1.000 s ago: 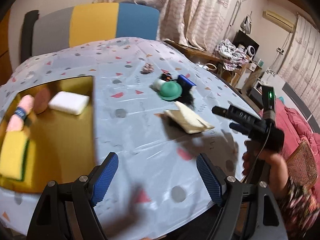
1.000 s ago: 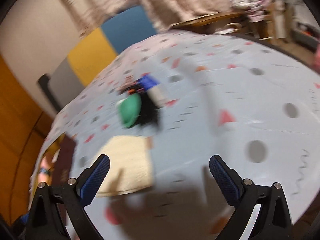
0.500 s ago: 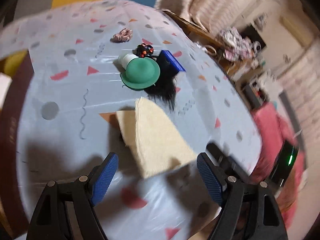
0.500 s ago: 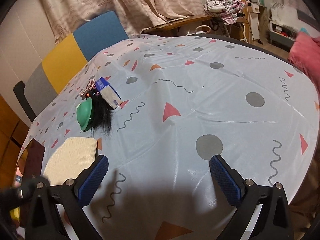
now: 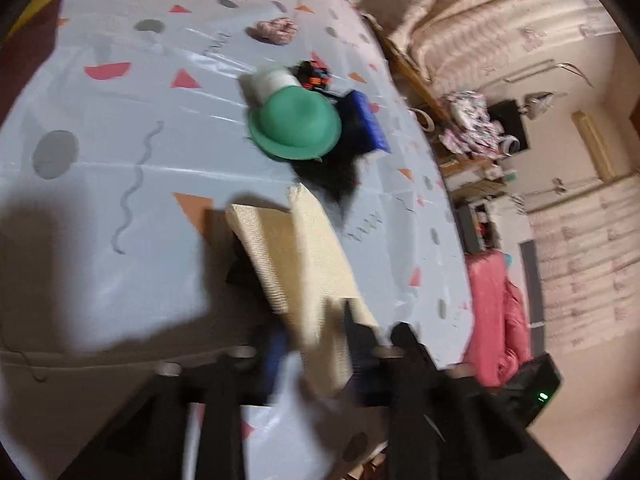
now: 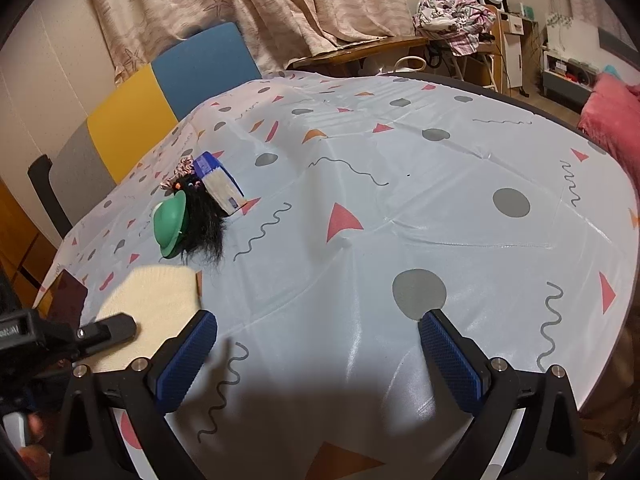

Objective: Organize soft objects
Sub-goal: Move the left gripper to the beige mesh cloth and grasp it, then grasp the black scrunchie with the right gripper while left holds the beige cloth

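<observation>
left gripper (image 5: 320, 360): pretty smeared in its own wrist view, but the jaws are closing with the near end of the cream cloth (image 5: 296, 264) between them; can't really make out if the pads are actually pressing yet
cream cloth: folded, lying on the table (image 5: 100, 240); the near edge runs down into the blur at 6 o'clock, so that end is hard to read
right gripper (image 6: 318, 360): sharp and easy, jaws spread wide, nothing between them, just tablecloth under it
right view extra: shows the left gripper from the side at about 8 o'clock, a black finger lying over the cream cloth (image 6: 152, 300); most of that tool is cut off by the frame edge
green hat (image 5: 294, 124): at about 12 o'clock from the cloth, sitting on a black wig (image 5: 340, 176), half covering a white roll behind it
blue box (image 6: 218, 182): only a blue sliver in the left view; the right view shows its pale side too
pink scrunchie (image 5: 276, 30): clear in the left view, mostly hidden behind the wig in the right one
chair (image 6: 160, 88): grey, yellow and blue back, only the right view gets it properly
</observation>
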Demonstrator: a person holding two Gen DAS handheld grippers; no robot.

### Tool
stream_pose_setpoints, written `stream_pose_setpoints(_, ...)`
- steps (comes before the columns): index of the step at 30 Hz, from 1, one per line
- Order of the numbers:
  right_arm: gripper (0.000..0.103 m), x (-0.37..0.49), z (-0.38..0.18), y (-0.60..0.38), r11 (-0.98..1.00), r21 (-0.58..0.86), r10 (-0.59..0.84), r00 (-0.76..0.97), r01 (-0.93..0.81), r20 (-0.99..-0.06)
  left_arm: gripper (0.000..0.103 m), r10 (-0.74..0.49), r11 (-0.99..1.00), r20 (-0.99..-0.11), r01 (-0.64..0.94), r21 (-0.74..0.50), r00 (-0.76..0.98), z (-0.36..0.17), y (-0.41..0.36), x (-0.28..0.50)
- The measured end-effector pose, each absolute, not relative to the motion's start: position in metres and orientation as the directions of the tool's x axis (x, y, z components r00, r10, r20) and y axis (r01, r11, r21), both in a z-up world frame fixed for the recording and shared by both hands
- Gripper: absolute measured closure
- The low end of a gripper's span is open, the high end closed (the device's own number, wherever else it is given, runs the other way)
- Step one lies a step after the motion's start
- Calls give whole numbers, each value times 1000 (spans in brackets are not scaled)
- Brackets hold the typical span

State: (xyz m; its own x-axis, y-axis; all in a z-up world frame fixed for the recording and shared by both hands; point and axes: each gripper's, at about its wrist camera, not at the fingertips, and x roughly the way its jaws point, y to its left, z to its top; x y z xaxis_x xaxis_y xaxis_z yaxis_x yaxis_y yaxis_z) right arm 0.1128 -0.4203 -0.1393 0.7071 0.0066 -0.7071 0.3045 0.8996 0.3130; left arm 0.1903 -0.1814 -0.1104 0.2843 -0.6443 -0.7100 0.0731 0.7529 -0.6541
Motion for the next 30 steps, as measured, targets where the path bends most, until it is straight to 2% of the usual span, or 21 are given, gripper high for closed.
stream_pose_setpoints(4,0,113,-140,-419,906,296,-3,706,301,-708,96,-676,731,-678,142,-668,288,-97,-184,187)
stream_pose_setpoints(10,0,113,-140,-417,915,279,-9,705,293,-709,97,-710,691,-615,169,-703,343,-72,-165,180)
stream_pose_setpoints(15,0,113,-139,-414,919,274,-7,705,284,-709,97,-661,736,-628,190,-650,411,-63,-142,165)
stream_pose_setpoints(18,0,115,-136,-410,914,324,54,719,244,-693,97,-620,768,-651,173,-616,438,-70,-125,156)
stream_pose_setpoints(22,1,124,-131,-388,936,317,117,716,151,-689,97,-584,796,-680,146,-588,444,-80,-108,144)
stream_pose_setpoints(30,17,155,-125,-346,961,274,182,688,25,-702,97,-574,804,-681,154,-575,455,-83,-89,125)
